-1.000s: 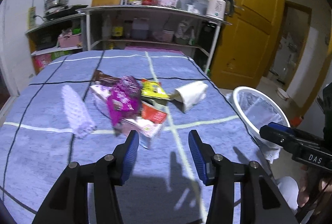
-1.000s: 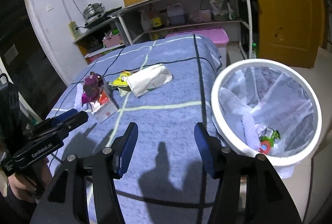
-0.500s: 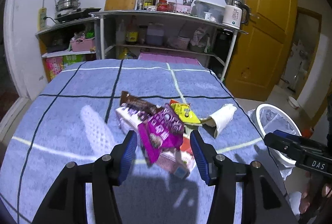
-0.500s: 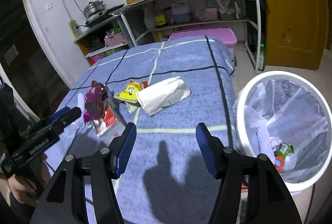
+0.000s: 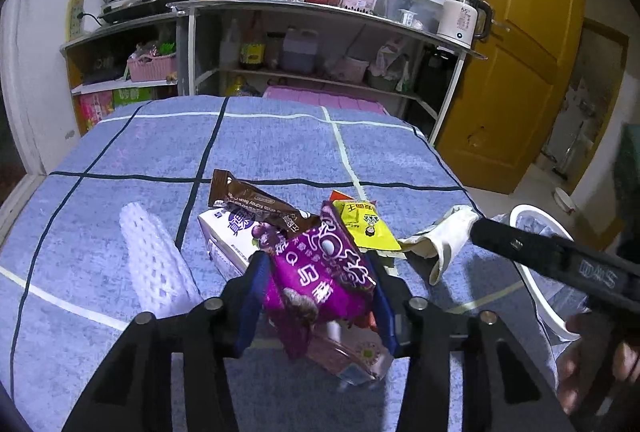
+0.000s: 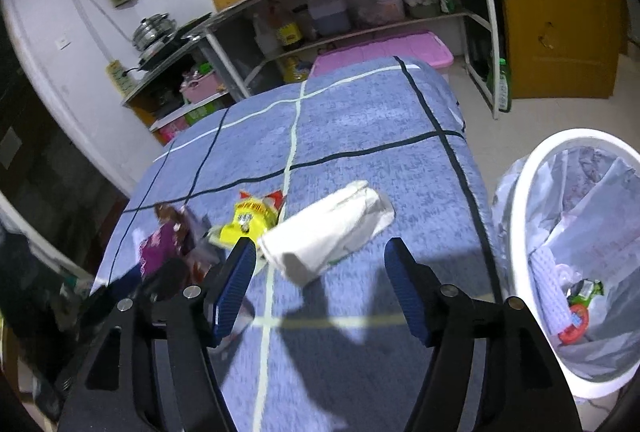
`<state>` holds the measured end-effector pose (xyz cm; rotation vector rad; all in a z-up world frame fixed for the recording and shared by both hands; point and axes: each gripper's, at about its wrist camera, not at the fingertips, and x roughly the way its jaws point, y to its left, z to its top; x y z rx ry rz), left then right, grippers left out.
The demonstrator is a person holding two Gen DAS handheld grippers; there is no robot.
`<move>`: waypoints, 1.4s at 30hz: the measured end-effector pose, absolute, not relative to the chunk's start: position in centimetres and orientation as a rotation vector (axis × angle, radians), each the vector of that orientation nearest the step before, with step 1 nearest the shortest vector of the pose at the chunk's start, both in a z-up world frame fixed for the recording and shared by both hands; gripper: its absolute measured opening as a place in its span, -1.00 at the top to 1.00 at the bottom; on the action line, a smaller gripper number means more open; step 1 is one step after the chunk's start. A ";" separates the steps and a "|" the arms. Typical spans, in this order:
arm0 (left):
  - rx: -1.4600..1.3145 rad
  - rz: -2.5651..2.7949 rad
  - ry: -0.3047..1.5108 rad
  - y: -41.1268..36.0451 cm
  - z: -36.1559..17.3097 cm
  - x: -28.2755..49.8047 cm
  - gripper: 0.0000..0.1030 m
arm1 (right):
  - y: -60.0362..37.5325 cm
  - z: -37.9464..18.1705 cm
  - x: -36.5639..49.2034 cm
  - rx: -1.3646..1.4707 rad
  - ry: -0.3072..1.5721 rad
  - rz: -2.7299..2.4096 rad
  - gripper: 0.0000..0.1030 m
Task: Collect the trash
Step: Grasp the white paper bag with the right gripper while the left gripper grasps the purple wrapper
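While the purple snack packet (image 5: pixel 320 280) is framed by the left gripper (image 5: pixel 318 302), a white paper bag (image 6: pixel 326 232) is faced by the right gripper (image 6: pixel 320 286).

The left jaws are seen close against both sides of the purple snack packet; whether it is actually clamped cannot be told. Just beyond these jaws a brown wrapper (image 5: pixel 256 202) is laid over a white carton (image 5: pixel 228 236), with a yellow sachet (image 5: pixel 366 224) to their right and a white foam net sleeve (image 5: pixel 154 264) to their left, all on the blue checked bench (image 5: pixel 260 148). The right jaws are held wide apart with nothing between them, the white paper bag lying just ahead. Well to their right a white lined trash bin (image 6: pixel 532 184) is seen, some rubbish already inside.
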<state>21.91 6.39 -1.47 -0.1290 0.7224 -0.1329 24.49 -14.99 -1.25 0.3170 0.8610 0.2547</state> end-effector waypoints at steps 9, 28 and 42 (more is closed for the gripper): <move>-0.142 -0.161 0.714 7.4 -1.7 21.3 0.30 | -13.5 -2.9 28.6 0.347 0.909 0.128 -0.33; -0.149 -0.187 0.705 7.5 -1.8 20.3 0.48 | -16.5 -3.7 26.1 0.370 0.946 0.202 0.45; -0.116 -0.201 0.670 5.9 0.3 17.0 0.51 | -17.1 -0.9 21.0 0.305 0.842 0.297 0.59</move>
